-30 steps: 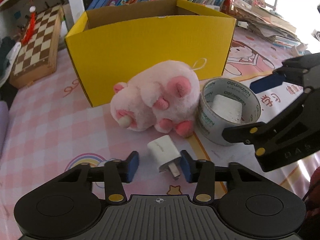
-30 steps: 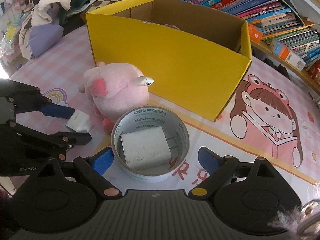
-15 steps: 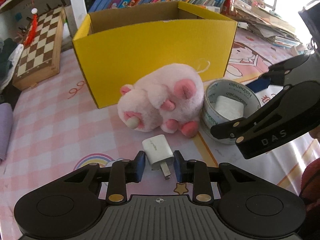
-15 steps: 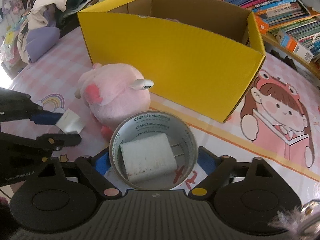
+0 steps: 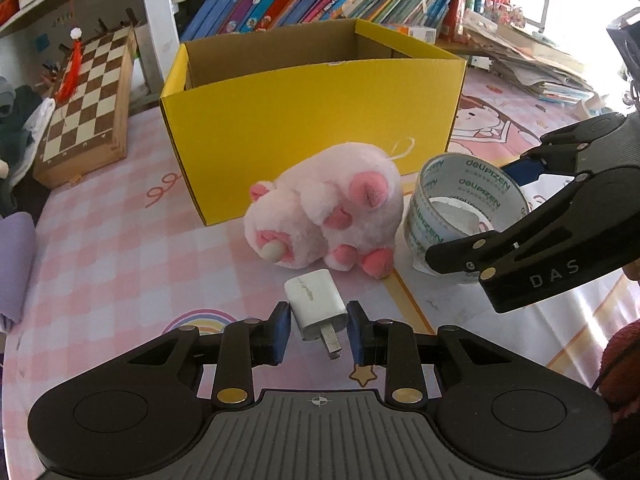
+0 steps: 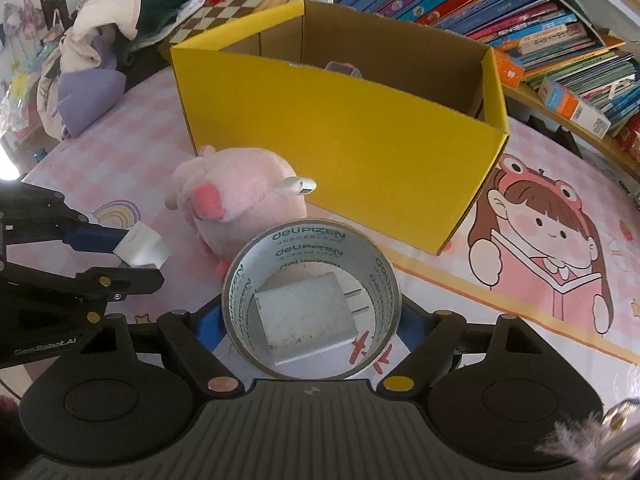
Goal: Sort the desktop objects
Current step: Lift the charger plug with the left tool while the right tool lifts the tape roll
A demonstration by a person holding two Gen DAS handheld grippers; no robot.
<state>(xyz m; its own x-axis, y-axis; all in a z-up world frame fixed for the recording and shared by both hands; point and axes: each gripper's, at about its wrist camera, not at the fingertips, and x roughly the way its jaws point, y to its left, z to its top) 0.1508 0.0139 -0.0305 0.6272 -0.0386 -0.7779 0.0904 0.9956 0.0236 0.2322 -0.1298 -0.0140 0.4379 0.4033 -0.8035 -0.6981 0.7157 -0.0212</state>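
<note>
Left fingers [image 5: 285, 332] pinch the white charger [image 5: 316, 306]; right fingers [image 6: 208, 326] clamp the tape roll [image 6: 311, 300] (printed "deliPIZEN").

Tape roll [image 6: 311, 300] between right gripper [image 6: 310, 330] pads

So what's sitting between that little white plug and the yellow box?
The pink plush toy lies between the white plug and the yellow box, touching neither clearly; the left wrist view shows it best.

Tape roll [image 6: 311, 240] inner wall: "deliPIZEN"; right hand-held gripper [image 5: 496, 212] finger: "DAS".
</note>
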